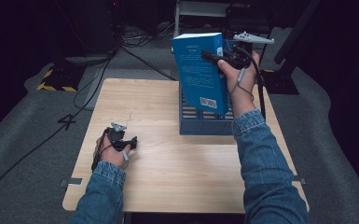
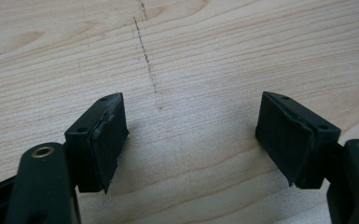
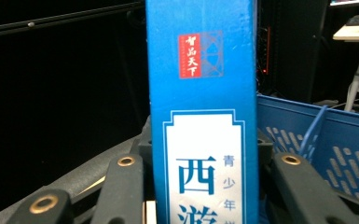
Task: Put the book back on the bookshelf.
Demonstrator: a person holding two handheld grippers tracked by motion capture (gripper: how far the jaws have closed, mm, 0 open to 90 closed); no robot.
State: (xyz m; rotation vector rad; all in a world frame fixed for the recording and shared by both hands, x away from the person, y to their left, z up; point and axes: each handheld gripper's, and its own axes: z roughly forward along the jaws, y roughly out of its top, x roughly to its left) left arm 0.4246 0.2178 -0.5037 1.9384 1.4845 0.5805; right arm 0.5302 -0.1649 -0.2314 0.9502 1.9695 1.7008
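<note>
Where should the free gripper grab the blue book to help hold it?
Probably the bottom edge of the blue book, near the barcode, coming from the left. The right gripper already clamps its spine up high, so the lower part hangs free above the blue basket.

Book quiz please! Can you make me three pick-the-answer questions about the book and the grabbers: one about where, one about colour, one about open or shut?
1. Where is the book?
A. flat on the table
B. held up over the crate
C. on the floor

2. What colour is its cover?
A. red
B. green
C. blue

3. How is the left gripper?
A. open, holding nothing
B. shut on the book
C. shut on a pen

Answers: B, the right gripper holds it above the crate; C, the cover is blue; A, its jaws stand apart over bare table.
</note>
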